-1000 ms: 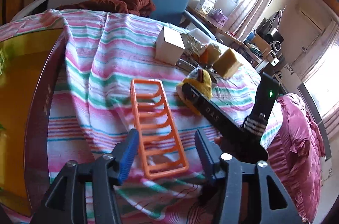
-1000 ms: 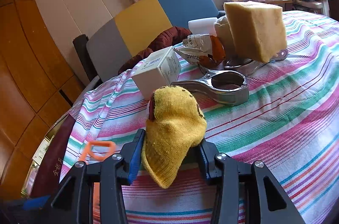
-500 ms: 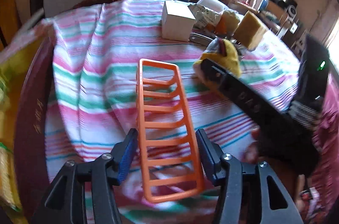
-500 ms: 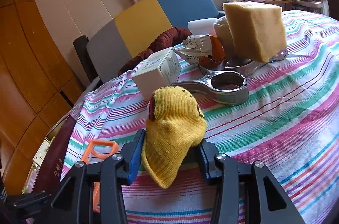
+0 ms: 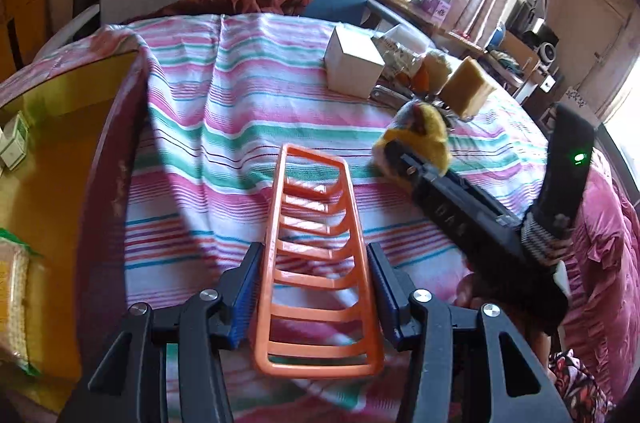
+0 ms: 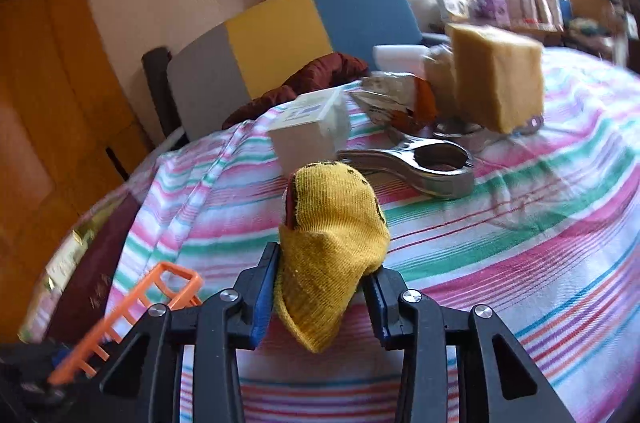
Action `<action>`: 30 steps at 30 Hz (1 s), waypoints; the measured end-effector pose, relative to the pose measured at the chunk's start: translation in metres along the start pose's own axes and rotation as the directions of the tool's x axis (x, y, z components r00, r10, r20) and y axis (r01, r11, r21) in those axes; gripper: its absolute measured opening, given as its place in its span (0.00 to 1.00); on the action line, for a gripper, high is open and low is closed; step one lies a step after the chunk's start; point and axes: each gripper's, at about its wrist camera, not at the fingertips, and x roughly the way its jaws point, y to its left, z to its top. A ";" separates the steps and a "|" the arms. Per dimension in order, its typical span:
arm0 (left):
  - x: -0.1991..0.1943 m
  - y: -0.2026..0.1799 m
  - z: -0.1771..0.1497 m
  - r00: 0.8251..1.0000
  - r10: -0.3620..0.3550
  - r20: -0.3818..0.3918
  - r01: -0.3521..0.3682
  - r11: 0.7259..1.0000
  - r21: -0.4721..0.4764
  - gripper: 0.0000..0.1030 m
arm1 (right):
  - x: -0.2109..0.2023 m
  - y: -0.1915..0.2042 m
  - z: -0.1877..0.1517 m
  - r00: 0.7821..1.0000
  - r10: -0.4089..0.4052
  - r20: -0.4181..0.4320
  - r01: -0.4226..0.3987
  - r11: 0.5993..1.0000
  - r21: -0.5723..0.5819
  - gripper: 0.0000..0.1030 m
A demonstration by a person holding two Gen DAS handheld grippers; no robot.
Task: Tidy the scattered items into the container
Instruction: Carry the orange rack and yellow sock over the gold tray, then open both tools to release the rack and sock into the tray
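Our left gripper [image 5: 316,273] clamps the orange rack [image 5: 314,263], its length running straight ahead; the right gripper [image 6: 324,297] pinches the yellow sock [image 6: 332,243]; the container lies left.

Very little writing can be read. Pale raised letters, seemingly "DAS", are seen on the black body of the right gripper [image 5: 448,213] in the left wrist view. Faint gold characters are stamped on the dark red lid [image 6: 98,293] at the table's edge, too blurred to be read. A printed label is carried on the white box [image 6: 310,129], but its text is illegible.
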 end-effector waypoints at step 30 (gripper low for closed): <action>-0.123 0.173 -0.033 0.970 0.181 0.162 -0.133 0.954 -0.268 0.50 | -0.057 0.231 -0.016 0.903 0.347 -0.254 -0.388 0.912 -0.133 0.37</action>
